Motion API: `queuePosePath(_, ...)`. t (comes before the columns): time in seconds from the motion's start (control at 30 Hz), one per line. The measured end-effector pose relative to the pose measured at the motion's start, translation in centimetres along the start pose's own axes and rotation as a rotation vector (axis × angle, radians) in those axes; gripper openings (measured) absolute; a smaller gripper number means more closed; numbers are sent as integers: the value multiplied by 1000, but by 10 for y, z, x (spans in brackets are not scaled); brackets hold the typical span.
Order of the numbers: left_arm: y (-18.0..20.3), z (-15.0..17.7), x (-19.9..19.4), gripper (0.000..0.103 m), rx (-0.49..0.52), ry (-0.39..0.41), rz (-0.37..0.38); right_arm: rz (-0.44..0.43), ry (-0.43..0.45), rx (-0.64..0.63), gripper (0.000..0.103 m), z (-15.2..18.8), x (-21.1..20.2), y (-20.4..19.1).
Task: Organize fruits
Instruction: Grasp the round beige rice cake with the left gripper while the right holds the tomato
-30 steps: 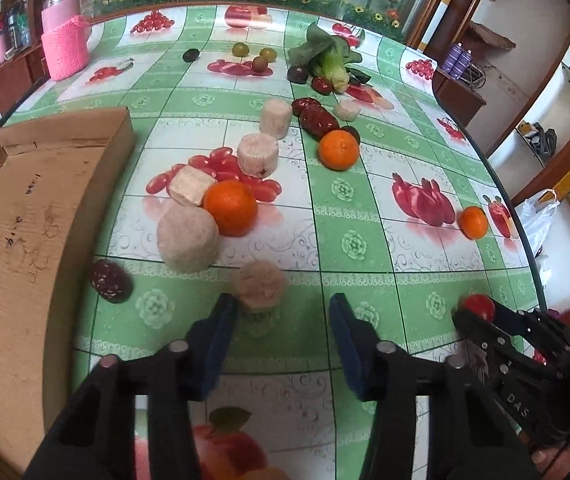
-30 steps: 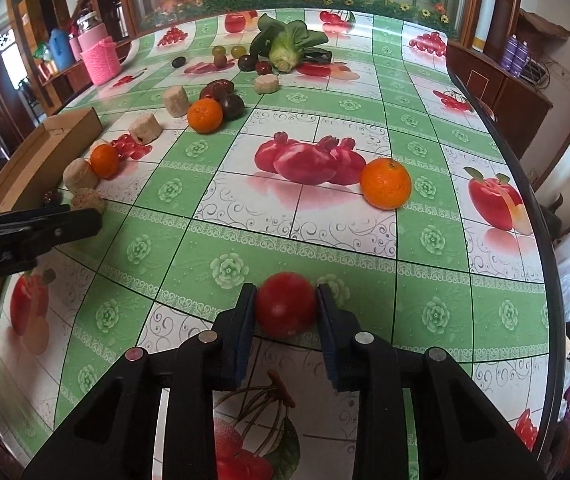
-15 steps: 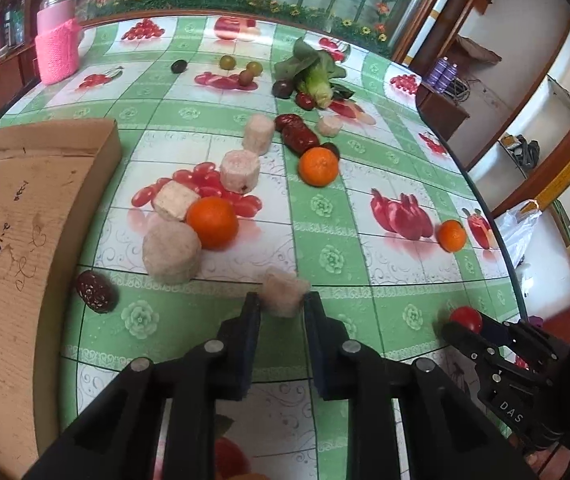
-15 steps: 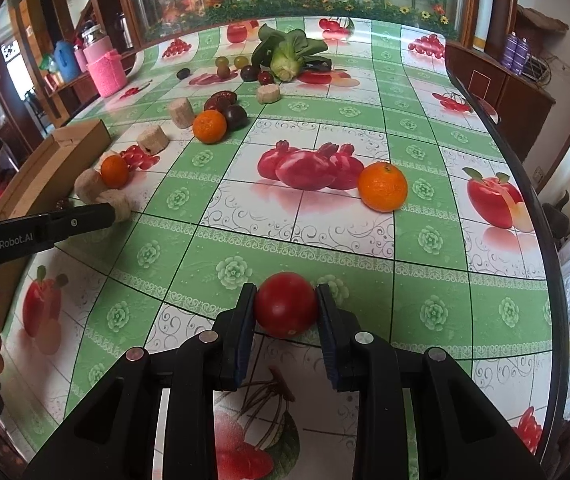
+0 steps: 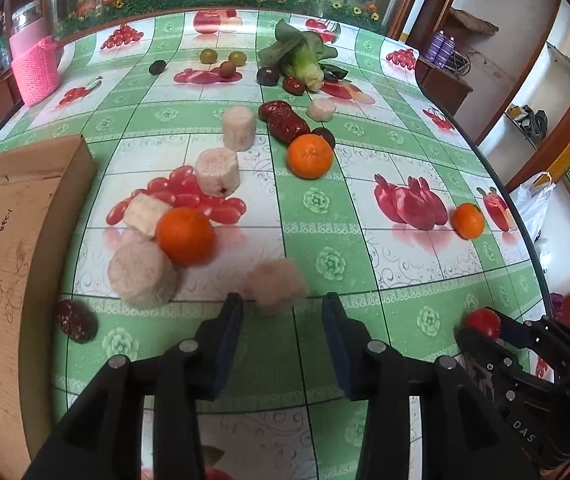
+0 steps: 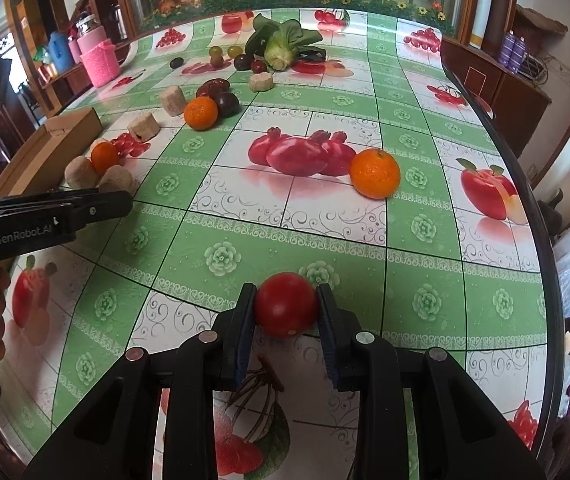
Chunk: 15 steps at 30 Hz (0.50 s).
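**Left tongs let go of the pale chunk**

The left gripper (image 5: 281,316) has just been opening. Half a second ago its two fingers were squeezed almost together right under the pale chunk (image 5: 276,283). Now they stand apart, and the chunk sits just above the tips, low in the middle of the left view. Nothing presses on it. It looks blurry, so it may be rocking or rolling. I think the grab did not work, and the left tongs need to try again.

The right gripper (image 6: 286,307) is clamped on the red tomato (image 6: 286,304), low in the middle of the right view, the same as a second ago. The tomato is round, so it has no long side and no way it points. The pale chunk is a short, stubby piece; it is too blurry to tell which way its flat ends face.

The cardboard box (image 5: 13,240) lies along the left edge of the left view. An orange (image 5: 185,235) sits above and left of the chunk.
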<state>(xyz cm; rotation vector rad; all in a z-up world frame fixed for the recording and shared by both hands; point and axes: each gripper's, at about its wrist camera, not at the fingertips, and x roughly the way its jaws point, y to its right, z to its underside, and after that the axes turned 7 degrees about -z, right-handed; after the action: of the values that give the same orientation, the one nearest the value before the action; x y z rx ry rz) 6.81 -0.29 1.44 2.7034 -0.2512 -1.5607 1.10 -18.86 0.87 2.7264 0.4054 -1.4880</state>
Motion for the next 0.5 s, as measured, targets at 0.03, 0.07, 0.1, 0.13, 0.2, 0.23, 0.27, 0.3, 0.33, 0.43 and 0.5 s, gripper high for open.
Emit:
queuePosePath(0.03, 0, -2, 1, 44, -6, 3, 4, 2, 0, -4, 30, -1, 1, 0)
queuePosePath(0.07, 0, -3, 2, 41, -7, 7, 4, 4, 1, -9, 30, -1, 1, 0)
queuePosePath(0.1, 1, -5, 3, 37, -1, 10, -10, 4, 3, -13, 30, -1, 1, 0)
queuePosePath(0.13, 3, -6, 5, 31, 13, 13, -27, 2, 5, -14, 29, -1, 1, 0)
queuePosePath(0.2, 4, -7, 6, 31, 21, 19, -26, -4, 11, -10, 29, -1, 1, 2)
queuePosePath(0.23, 3, -7, 6, 31, 17, 19, -22, -7, 13, -8, 29, -1, 1, 2)
queuePosePath(0.27, 3, -7, 5, 31, 13, 18, -16, -12, 17, -2, 29, 0, 0, 3)
queuePosePath(0.3, 2, -5, 4, 31, 6, 13, -4, -16, 21, 5, 29, 0, -1, 4)
queuePosePath(0.33, 1, -3, 1, 31, 0, 10, 9, -20, 24, 14, 29, 1, -2, 5)
queuePosePath(0.43, 5, 5, -11, 31, 18, 29, 21, -36, 38, 32, 29, 2, -9, 9)
queuePosePath(0.5, 6, 12, -19, 31, 17, 31, 44, -35, 49, 32, 29, 3, -16, 9)
